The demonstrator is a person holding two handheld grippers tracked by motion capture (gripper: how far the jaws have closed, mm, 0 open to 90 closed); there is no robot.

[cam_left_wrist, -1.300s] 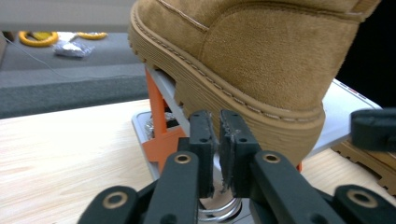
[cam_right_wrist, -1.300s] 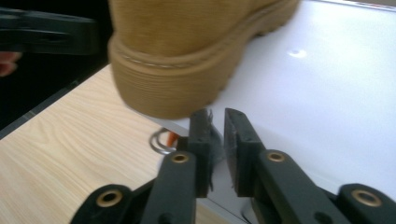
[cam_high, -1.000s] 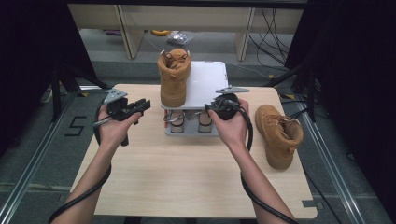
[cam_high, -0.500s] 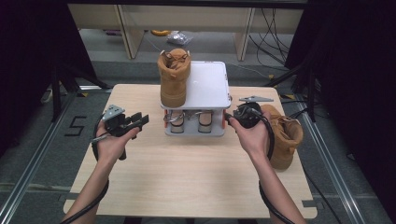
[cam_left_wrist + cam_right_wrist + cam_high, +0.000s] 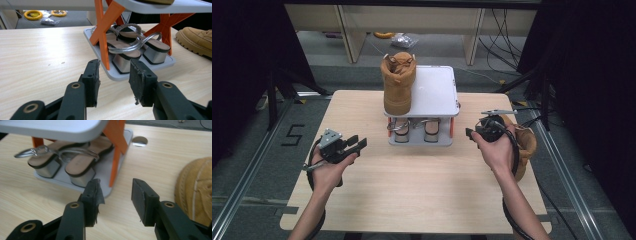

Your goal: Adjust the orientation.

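Observation:
A tan boot (image 5: 398, 85) stands upright on the left of the top shelf of a white rack (image 5: 437, 87) with orange legs. A pair of silver-strapped sandals (image 5: 414, 131) (image 5: 130, 42) (image 5: 75, 157) sits on its lower shelf. A second tan boot (image 5: 526, 142) (image 5: 197, 37) (image 5: 197, 185) lies on the table right of the rack, partly behind my right hand. My left gripper (image 5: 357, 144) (image 5: 113, 66) hovers left of the rack and my right gripper (image 5: 469, 133) (image 5: 115, 183) to its right. Both are open, their jaws have just been opening, and nothing is between them.
The wooden table (image 5: 412, 190) has bare room in front of the rack. A round hole (image 5: 139, 141) is in the tabletop behind the rack. Yellow rings (image 5: 33, 14) and cables lie on the floor beyond the far edge.
Both hands have drawn away from the rack, outward and toward the near side, sinking lower. Both pairs of jaws stand wider apart than before.

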